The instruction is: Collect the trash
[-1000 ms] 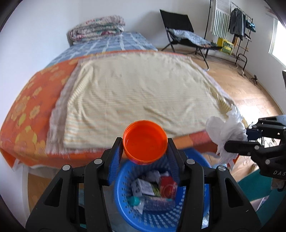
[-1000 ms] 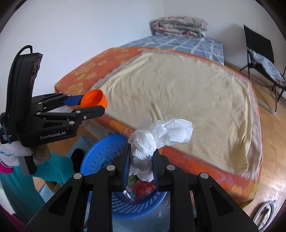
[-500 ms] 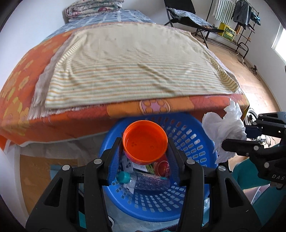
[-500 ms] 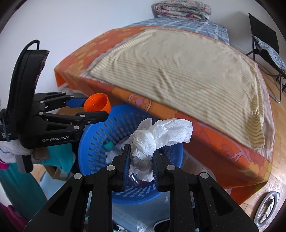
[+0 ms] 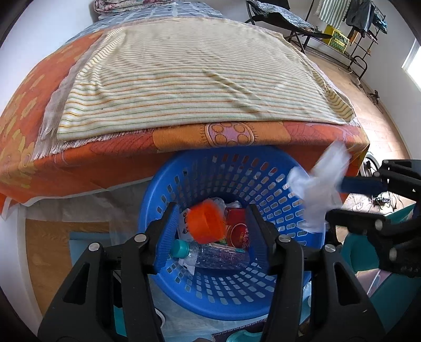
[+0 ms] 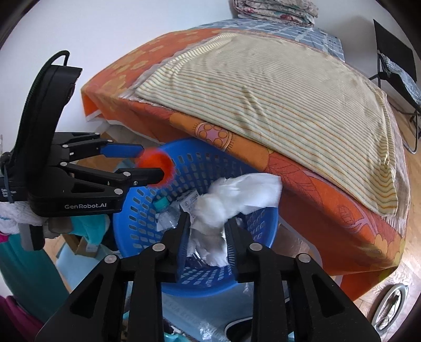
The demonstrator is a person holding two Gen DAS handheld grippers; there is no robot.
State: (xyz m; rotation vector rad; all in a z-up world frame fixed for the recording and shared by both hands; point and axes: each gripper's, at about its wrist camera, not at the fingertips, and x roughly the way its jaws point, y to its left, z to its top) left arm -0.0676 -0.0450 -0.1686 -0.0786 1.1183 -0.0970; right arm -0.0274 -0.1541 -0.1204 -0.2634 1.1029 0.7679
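Observation:
A blue plastic basket stands on the floor against the bed's foot; it also shows in the right wrist view. It holds a plastic bottle, a red box and paper scraps. My left gripper is open above it, and the blurred orange cup falls free between the fingers; the cup also shows in the right wrist view. My right gripper is open over the basket's right side, with the blurred white tissue wad loose between its fingers.
The bed with a striped sheet and orange cover overhangs the basket at the back. A folding chair and a clothes rack stand far right. Teal cloth and clutter lie on the floor near the basket.
Both grippers opened over the basket. The orange cup has dropped out of the left fingers and the tissue has come loose from the right ones.

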